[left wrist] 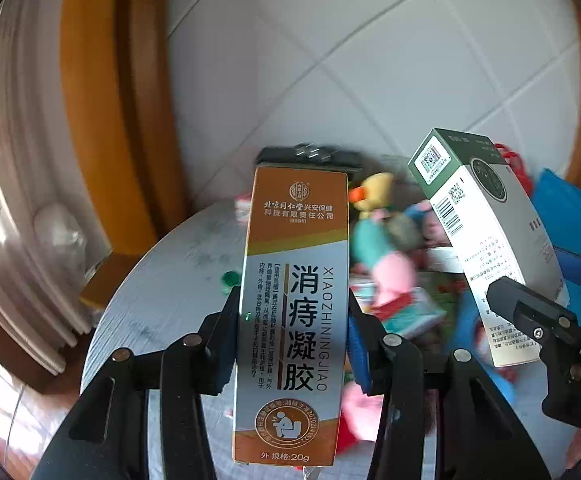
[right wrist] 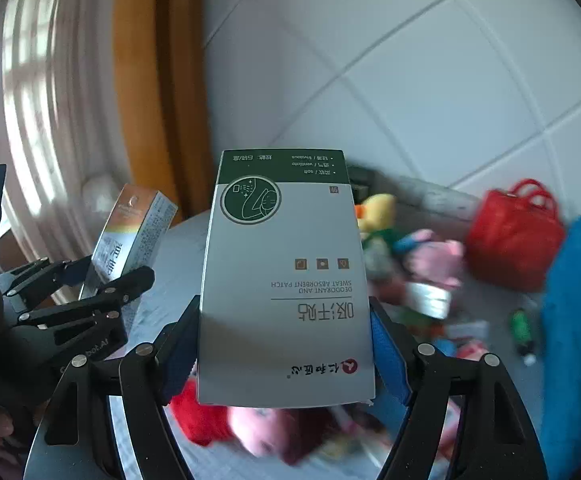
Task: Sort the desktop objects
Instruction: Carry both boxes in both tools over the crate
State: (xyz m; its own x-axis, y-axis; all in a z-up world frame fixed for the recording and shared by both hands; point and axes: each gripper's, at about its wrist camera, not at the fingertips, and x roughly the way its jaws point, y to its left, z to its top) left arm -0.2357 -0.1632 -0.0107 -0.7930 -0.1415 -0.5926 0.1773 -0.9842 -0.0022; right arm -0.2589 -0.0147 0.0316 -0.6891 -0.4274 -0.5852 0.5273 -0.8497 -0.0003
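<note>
My left gripper (left wrist: 292, 312) is shut on a tall orange-and-white medicine box (left wrist: 294, 312), held upright above the round grey table (left wrist: 162, 288). Its blue pads press both sides of the box. My right gripper (right wrist: 284, 320) is shut on a wider green-and-white box (right wrist: 284, 280) printed upside down with "deodorant and sweat absorbent patch". In the left wrist view the green-and-white box (left wrist: 486, 240) and the right gripper (left wrist: 530, 312) show at the right, tilted. In the right wrist view the orange box (right wrist: 130, 236) and the left gripper (right wrist: 102, 280) show at the left.
Below both boxes the table holds a blurred heap of plush toys (right wrist: 418, 256), a yellow duck (right wrist: 378, 210) and small packets. A red bag (right wrist: 514, 232) and a blue container (right wrist: 578, 320) stand at the right. A white tiled wall (right wrist: 410, 80) and an orange wooden frame (left wrist: 110, 100) lie behind.
</note>
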